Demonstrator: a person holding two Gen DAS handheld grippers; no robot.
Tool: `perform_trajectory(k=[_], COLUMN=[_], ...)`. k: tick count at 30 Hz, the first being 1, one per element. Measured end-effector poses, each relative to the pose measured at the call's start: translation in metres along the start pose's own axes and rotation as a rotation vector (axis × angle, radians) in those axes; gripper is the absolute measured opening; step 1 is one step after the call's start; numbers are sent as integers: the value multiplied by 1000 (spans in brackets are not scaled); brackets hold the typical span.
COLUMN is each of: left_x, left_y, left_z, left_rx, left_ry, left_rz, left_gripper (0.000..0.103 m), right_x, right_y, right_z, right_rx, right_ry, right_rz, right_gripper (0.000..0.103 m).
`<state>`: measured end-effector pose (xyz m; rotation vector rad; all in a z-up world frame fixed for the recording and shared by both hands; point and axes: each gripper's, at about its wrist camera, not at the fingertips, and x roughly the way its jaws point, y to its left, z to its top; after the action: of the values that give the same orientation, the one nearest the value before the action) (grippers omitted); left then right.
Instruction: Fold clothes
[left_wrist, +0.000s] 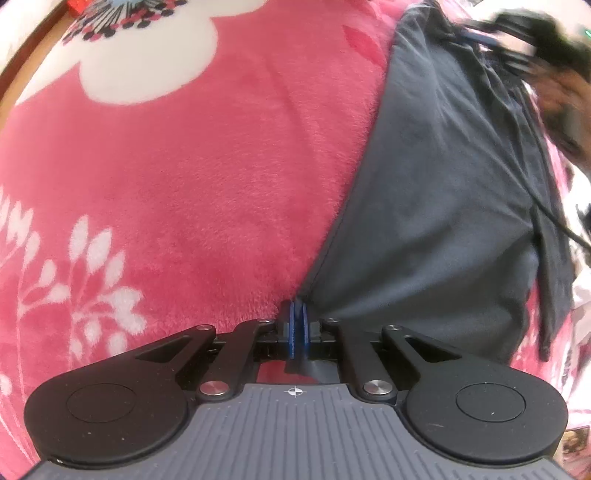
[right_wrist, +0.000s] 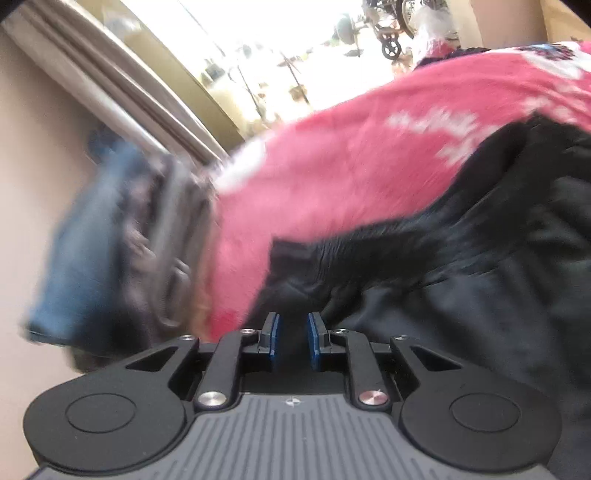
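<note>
A dark grey garment (left_wrist: 436, 206) lies spread on a pink floral blanket (left_wrist: 192, 177). My left gripper (left_wrist: 297, 314) is shut on the garment's near corner, its blue pads pressed together over the hem. In the right wrist view the same dark garment (right_wrist: 461, 266) is bunched and blurred with motion. My right gripper (right_wrist: 293, 325) has its blue pads a small way apart with dark cloth between them; the view does not show whether it grips. The other gripper and a hand (left_wrist: 546, 48) show blurred at the garment's far end.
A blurred stack of blue and grey folded clothes (right_wrist: 110, 243) sits at the blanket's left edge by a beige wall (right_wrist: 33, 147). A curtain (right_wrist: 122, 85) and bright window are behind. The blanket (right_wrist: 351, 162) extends left of the garment.
</note>
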<state>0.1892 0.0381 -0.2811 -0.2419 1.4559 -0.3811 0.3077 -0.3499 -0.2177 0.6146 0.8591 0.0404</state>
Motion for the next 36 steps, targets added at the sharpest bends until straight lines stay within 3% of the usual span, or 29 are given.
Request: perform_trajectory(k=[2, 4, 6, 12, 16, 25, 32, 36], left_x=[-1, -1, -1, -1, -7, -25, -16, -13], left_y=[4, 7, 9, 13, 21, 28, 16, 11], left_z=[0, 1, 3, 14, 14, 20, 26, 29], left_rx=[-12, -9, 0, -4, -79, -284, -370, -369], left_ry=[8, 15, 22, 42, 86, 114, 139, 151], left_rz=[-29, -69, -119, -150, -195, -386, -470, -496], left_gripper=[5, 11, 26, 24, 8, 6, 6, 6], right_x=[-43, -91, -136, -217, -216, -164, -129, -110], right_y=[-10, -16, -19, 11, 56, 163, 191, 195], right_z=[2, -5, -25, -115, -175, -280, -312, -322], right_rx=[-14, -84, -135, -304, -419, -804, -846, -847], right_ry=[0, 23, 60, 118, 184, 225, 221, 234], right_rz=[18, -24, -77, -194, -147, -5, -73, -116], right_gripper=[31, 42, 42, 46, 46, 53, 59, 52])
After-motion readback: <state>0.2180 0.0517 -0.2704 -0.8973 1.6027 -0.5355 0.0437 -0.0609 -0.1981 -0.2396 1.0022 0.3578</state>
